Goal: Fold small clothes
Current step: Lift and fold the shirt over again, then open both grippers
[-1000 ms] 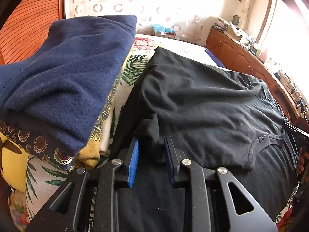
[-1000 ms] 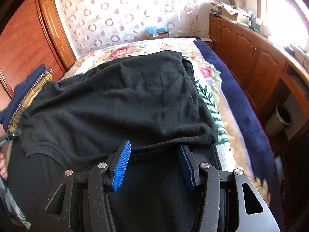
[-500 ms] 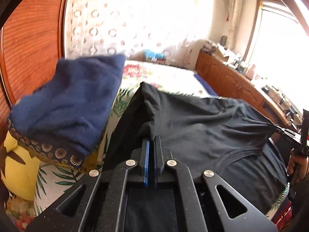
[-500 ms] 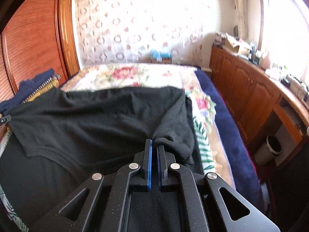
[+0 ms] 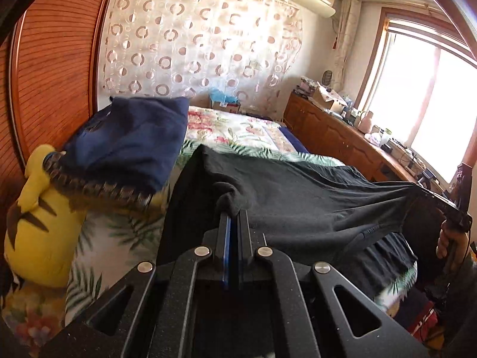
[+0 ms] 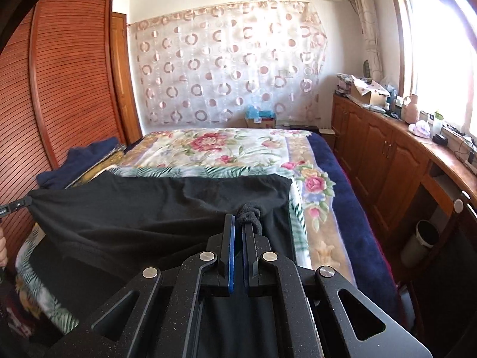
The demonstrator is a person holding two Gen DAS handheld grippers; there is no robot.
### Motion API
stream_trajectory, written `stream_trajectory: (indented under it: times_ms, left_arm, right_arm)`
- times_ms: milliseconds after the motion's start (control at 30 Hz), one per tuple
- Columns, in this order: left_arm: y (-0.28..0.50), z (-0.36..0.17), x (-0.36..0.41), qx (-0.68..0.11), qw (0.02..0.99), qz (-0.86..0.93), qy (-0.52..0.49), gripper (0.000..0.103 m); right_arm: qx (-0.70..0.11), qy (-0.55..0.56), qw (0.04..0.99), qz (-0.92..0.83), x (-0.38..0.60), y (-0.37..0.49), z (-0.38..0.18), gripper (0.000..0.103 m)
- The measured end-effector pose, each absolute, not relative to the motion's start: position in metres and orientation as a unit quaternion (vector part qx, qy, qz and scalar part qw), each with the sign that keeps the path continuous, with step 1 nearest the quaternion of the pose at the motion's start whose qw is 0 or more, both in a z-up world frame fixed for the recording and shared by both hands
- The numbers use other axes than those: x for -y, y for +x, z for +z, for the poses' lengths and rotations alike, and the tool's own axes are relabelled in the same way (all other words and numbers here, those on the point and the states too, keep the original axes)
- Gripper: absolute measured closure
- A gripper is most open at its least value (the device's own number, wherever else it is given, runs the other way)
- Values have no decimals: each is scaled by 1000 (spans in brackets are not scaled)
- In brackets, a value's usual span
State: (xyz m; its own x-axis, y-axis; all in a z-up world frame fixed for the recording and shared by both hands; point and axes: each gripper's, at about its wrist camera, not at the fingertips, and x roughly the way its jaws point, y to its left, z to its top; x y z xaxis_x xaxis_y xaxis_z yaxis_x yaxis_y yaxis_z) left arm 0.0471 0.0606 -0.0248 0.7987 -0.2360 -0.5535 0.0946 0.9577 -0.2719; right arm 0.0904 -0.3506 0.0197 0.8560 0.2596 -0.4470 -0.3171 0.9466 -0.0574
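Observation:
A black T-shirt (image 5: 298,200) is stretched between my two grippers above the bed. My left gripper (image 5: 234,217) is shut on a bunched corner of the shirt. My right gripper (image 6: 238,220) is shut on the opposite bunched corner (image 6: 250,211). The shirt (image 6: 149,205) hangs taut between them, its far part resting on the flowered bedspread (image 6: 226,149). In the left wrist view the right gripper (image 5: 456,208) shows at the far right, held by a hand. In the right wrist view the left gripper's tip (image 6: 12,205) shows at the far left edge.
A stack of folded clothes topped by a navy fleece (image 5: 128,140) lies left on the bed beside a yellow plush toy (image 5: 38,223). A louvred wooden wardrobe (image 6: 59,95) stands left. Wooden cabinets (image 6: 387,161) and a bin (image 6: 423,241) line the right side.
Both grippers closed on the shirt's corners and lifted it. The shirt went from lying flat to stretched taut in the air, and both cameras rose and tilted up.

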Motion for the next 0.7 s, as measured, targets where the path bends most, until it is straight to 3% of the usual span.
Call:
stream_trajectory:
  times_ms: [267,467,700]
  left_arm:
    - [30,-64,-63,-353,926,-79,-106,99]
    - [32,-89,-62,-386,915,-65,-95,99]
    - [29,-93,-55,-389,917,-56,-74,99]
  right_arm:
    - [-249,-82,953,152,365,55,8,100]
    - [-309,-80,938,137,373,80,-29,99]
    - [-323,-71,934,131,376,100,-32,99]
